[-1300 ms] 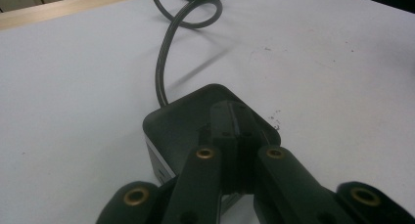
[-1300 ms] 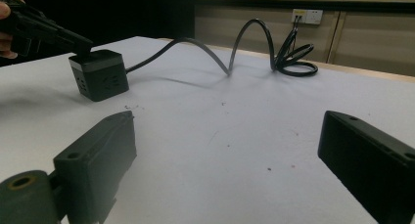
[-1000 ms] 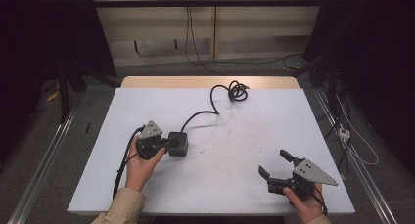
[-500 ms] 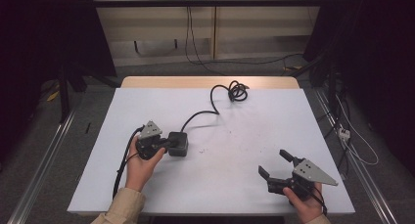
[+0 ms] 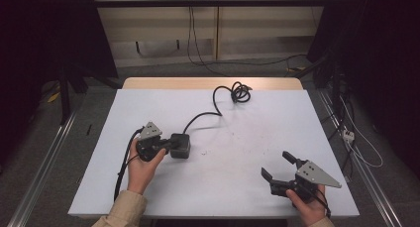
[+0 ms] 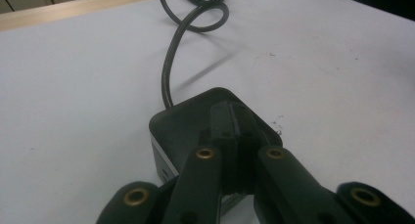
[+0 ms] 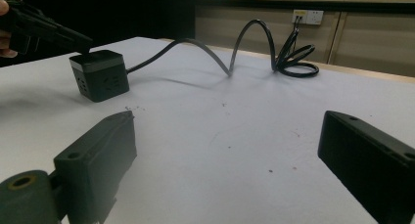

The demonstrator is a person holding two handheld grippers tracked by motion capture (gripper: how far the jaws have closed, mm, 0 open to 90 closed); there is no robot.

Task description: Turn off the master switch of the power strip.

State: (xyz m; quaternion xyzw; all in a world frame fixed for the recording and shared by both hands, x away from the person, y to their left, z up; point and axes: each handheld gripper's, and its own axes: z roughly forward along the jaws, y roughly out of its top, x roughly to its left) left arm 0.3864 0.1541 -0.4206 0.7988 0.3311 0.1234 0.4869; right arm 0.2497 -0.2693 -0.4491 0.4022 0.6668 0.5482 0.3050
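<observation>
A black cube power block (image 5: 181, 146) stands left of centre on the white table (image 5: 257, 123). Its black cable (image 5: 216, 107) runs to a coil (image 5: 239, 92) near the far edge. My left gripper (image 5: 169, 143) is shut, and its closed tips rest on the cube's top face (image 6: 182, 120), as the left gripper view (image 6: 234, 114) shows; nothing sits between the jaws. Near the front right corner my right gripper (image 5: 276, 163) is held open and bare. In the right gripper view (image 7: 225, 150) the cube (image 7: 100, 75) and the left gripper (image 7: 73, 39) lie far to the left, with the cable (image 7: 244, 38) arching behind.
A wooden strip (image 5: 208, 83) borders the table's far edge. Beyond it a wall socket (image 7: 307, 16) and floor cables (image 5: 257, 63) show. Metal rails (image 5: 44, 157) run along both sides of the table. Bare white surface lies between the two grippers.
</observation>
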